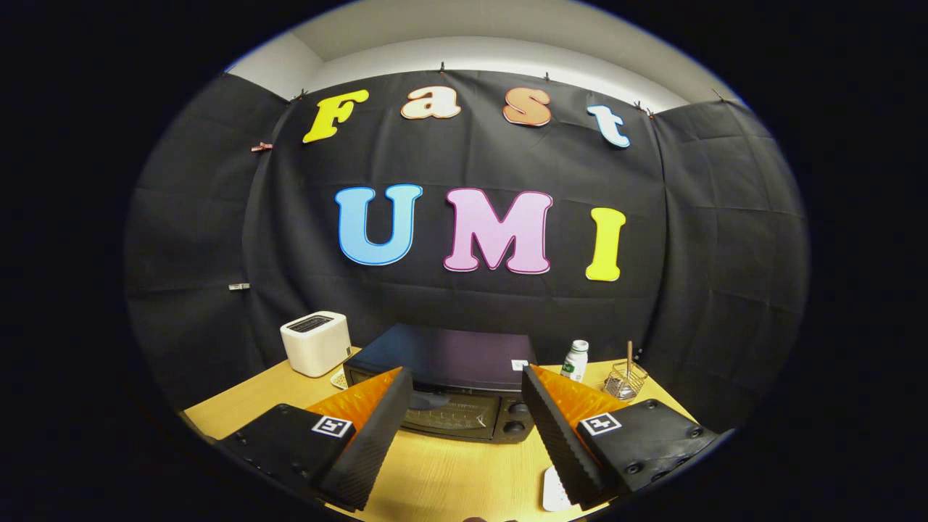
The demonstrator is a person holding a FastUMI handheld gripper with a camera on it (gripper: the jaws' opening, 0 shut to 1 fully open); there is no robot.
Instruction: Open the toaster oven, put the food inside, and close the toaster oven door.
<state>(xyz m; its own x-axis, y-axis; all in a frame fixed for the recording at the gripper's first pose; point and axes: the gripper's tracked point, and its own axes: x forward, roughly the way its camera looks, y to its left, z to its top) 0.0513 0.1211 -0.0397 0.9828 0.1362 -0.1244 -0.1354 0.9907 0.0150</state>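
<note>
Gripper (464, 388) is spread wide, holding nothing, and hovers above the desk (449, 471). The fingers (373, 428) angle outward with a broad gap between them.

The toaster oven (446, 384) sits on the desk just ahead of the fingertips, centred in that gap. Its door is closed, glass front facing the gripper. Two round knobs (516, 418) are stacked at the right of the door, near the right fingertip. The dark flat top is bare except for a small white tag at the back right corner.

A bare strip of wooden desk lies between the oven front and the near desk edge, under and between the fingers. That is the main open room.

Left of the oven and slightly behind it is a white pop-up toaster (316, 342), close to the oven's left rear corner, with a small pale mat (339, 378) just showing between them. Right of the oven is a white bottle (576, 360), just beside the back right corner. Further right is a wire basket (626, 378) with a stick standing in it, near the desk's right edge.

Below the right finger, a white flat object (554, 493) sits at the near desk edge, partly hidden; can't tell what it is.

The black cloth wall is close behind the oven and wraps both sides of the desk.
</note>
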